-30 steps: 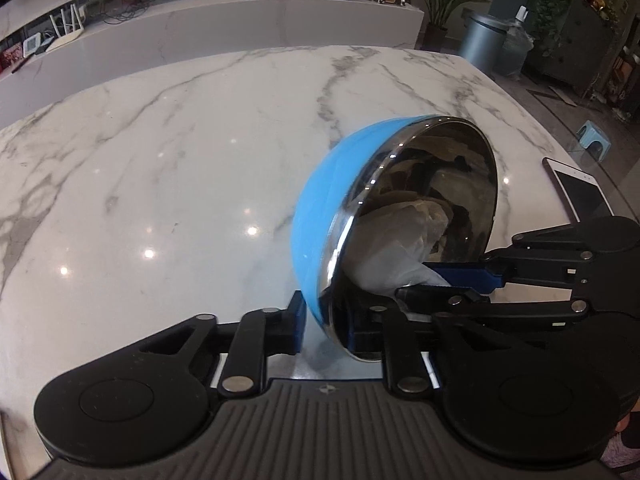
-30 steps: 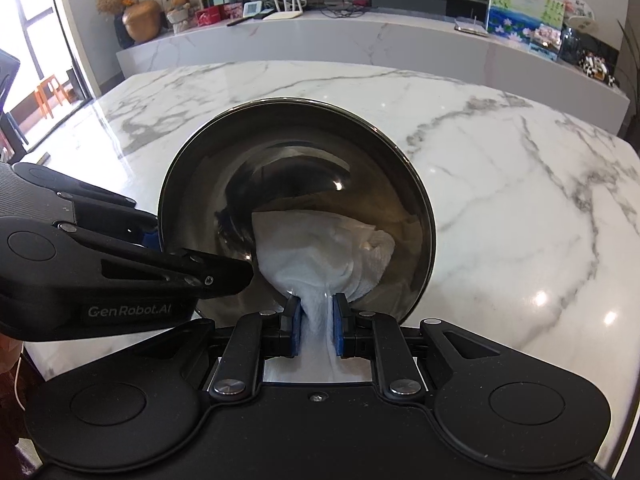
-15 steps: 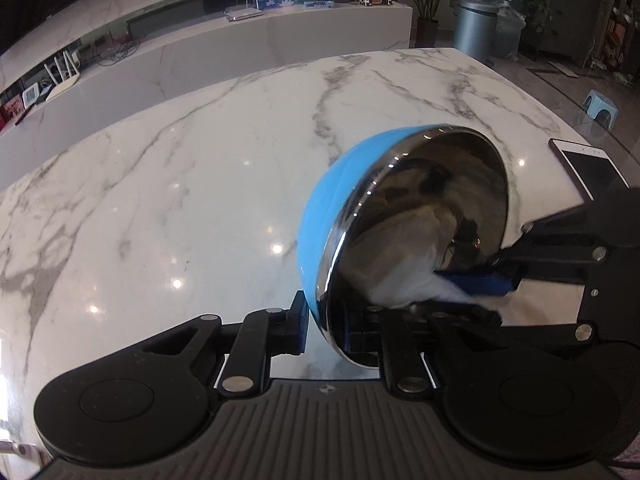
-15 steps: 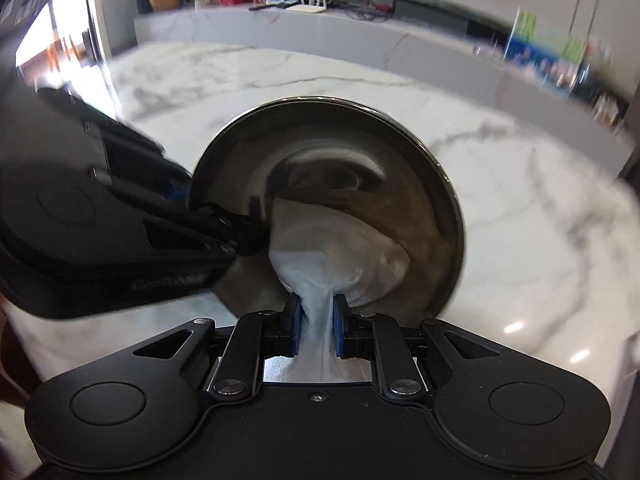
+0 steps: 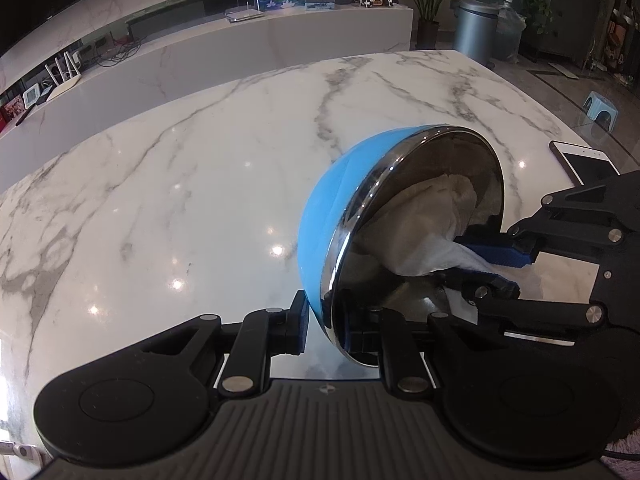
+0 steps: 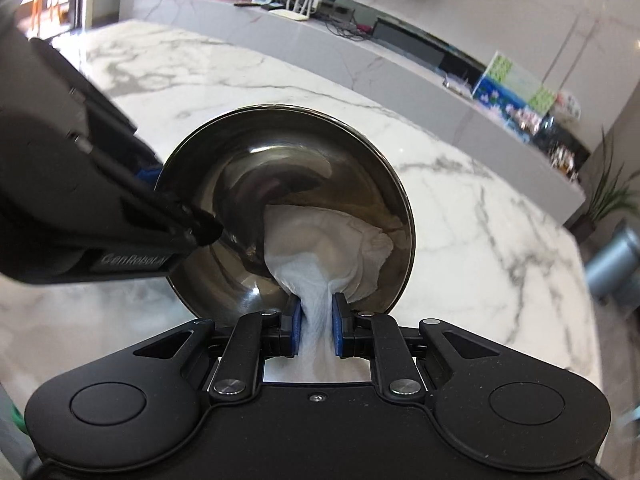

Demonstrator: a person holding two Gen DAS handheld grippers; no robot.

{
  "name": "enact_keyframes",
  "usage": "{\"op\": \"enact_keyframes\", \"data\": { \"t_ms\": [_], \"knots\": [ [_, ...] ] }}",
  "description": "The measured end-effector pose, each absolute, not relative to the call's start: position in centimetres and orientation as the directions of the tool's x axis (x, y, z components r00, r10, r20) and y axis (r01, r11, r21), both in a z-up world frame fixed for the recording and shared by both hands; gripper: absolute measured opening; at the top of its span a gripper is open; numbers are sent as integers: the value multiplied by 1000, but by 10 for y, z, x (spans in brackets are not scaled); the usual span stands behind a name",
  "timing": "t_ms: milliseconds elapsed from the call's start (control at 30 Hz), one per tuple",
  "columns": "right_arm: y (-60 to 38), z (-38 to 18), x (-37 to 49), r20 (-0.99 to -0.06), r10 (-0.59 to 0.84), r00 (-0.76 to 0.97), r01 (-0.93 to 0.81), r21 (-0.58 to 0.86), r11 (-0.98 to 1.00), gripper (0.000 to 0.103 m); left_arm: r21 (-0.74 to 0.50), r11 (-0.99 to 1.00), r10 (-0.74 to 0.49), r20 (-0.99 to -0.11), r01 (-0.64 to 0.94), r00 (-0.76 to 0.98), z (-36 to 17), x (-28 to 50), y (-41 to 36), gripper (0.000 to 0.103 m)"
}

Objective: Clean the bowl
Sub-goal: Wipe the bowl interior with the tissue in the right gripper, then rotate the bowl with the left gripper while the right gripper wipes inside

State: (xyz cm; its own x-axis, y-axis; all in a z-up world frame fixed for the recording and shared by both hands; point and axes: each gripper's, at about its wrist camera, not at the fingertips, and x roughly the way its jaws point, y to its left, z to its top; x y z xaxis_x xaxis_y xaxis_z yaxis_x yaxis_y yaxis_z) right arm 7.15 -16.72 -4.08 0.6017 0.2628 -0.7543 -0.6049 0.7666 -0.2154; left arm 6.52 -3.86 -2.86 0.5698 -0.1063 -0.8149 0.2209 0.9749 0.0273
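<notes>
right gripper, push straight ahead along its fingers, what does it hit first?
Most likely the steel inside of the bowl. The right gripper is clamped on a white paper towel already pressed into it, so the towel would bunch against that wall; exact depth is unclear.

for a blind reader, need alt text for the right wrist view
The right gripper pinches a white paper towel pressed inside a tilted steel bowl, whose rim the left gripper clamps. Behind lies a white marble table.

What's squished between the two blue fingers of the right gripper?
A white paper towel is pinched between the right gripper fingers, bunching out into the shiny bowl. The right wrist view shows it best.
</notes>
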Motion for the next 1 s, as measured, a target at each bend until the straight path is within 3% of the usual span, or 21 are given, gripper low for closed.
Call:
{"op": "enact_keyframes", "data": {
  "t_ms": [167, 333, 433, 733, 1000],
  "knots": [
    [-164, -39, 76, -765, 270, 585, -590, -173, 789, 13, -49, 975, -161, -827, 217, 538, -36, 66, -38, 25],
    [-174, -38, 82, -776, 302, 554, -567, -86, 819, 13, -131, 973, -212, -831, 189, 514, -41, 69, -33, 24],
    [-176, -39, 83, -778, 314, 544, -559, -56, 828, 13, -158, 970, -233, -831, 187, 506, -42, 71, -32, 19],
    [-176, -41, 88, -787, 433, 440, -574, 125, 809, 13, 67, 972, -73, -827, 227, 557, -30, 65, -42, 16],
    [-161, -39, 80, -789, 370, 491, -612, -9, 791, 13, 63, 970, -78, -834, 235, 546, -31, 67, -39, 16]
  ]
}}
